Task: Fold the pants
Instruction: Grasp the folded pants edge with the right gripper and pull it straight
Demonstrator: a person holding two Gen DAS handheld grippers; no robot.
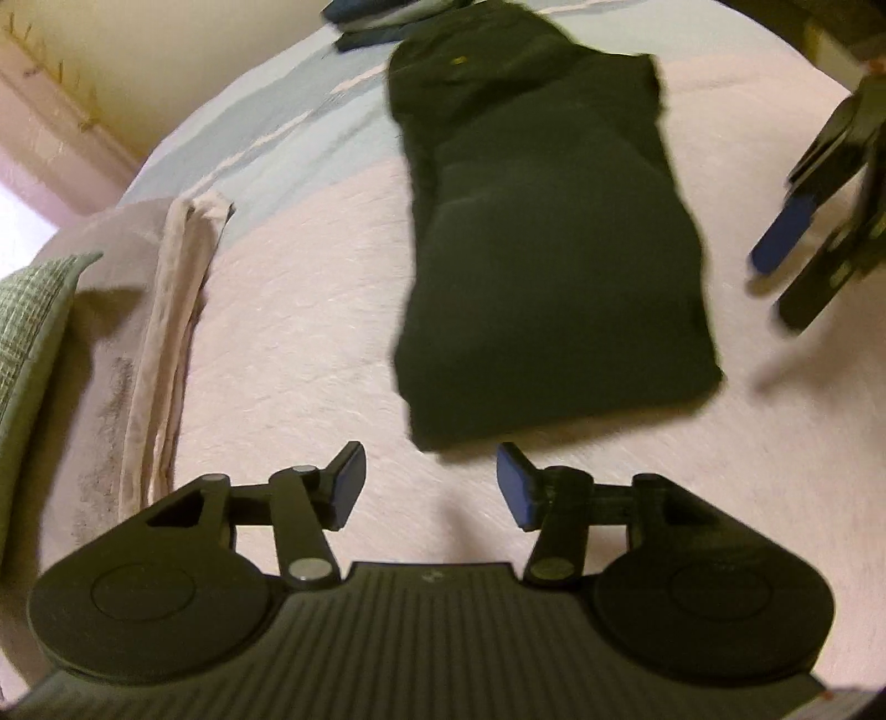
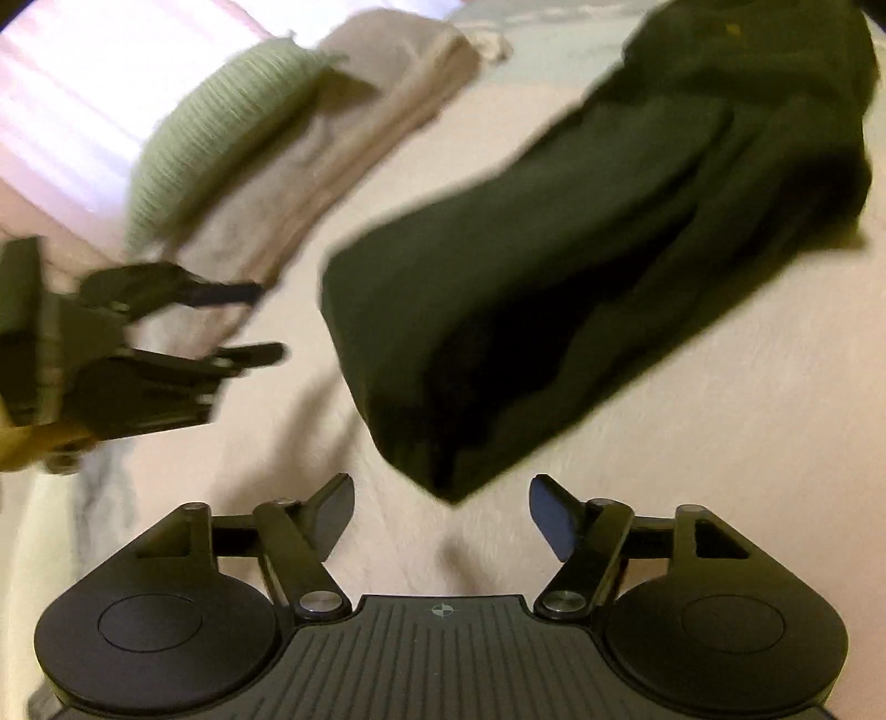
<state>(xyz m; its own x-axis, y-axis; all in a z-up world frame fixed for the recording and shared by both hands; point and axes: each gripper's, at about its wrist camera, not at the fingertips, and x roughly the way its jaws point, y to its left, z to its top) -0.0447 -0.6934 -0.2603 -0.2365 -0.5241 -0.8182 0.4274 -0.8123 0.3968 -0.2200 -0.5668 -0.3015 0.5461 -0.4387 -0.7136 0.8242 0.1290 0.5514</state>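
Dark green pants lie folded lengthwise into a long strip on the pale pink bedspread, waistband end far, leg end near. My left gripper hovers open just short of the near end, with nothing between its fingers. In the right wrist view the pants run diagonally from upper right down to centre, and my right gripper is open just below their near corner. Each gripper shows in the other's view: the right gripper at the far right edge, the left gripper at the left, both open.
A folded beige cloth and a green checked pillow lie at the left side of the bed. A light blue band of bedding crosses farther back, with dark items beyond it. A yellowish wall lies behind.
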